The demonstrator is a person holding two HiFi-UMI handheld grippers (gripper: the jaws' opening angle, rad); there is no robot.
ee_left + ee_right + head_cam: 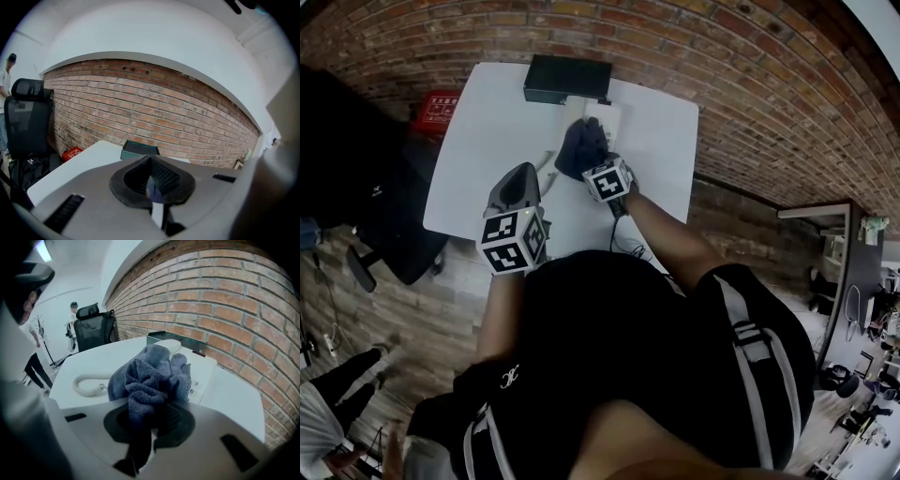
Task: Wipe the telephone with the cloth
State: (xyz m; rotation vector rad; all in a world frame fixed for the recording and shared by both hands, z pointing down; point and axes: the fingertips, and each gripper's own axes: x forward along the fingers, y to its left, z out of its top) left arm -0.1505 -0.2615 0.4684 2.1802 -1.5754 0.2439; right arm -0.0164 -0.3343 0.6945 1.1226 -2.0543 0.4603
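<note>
A white telephone (607, 116) lies on the white table (487, 122), mostly covered by a bunched dark blue cloth (581, 146). My right gripper (593, 165) is shut on the cloth and holds it down on the phone. In the right gripper view the cloth (152, 376) bulges out of the jaws over the telephone (206, 373), and the coiled cord (88, 383) lies to the left. My left gripper (525, 176) hovers to the left of the phone, near the table's front edge. Its jaws (152, 177) are shut with nothing in them.
A dark green box (567, 78) stands at the table's far edge against the brick wall (154, 108). A red box (439, 110) sits off the table's left side. A black office chair (26, 117) stands to the left. A person (72, 310) stands far off.
</note>
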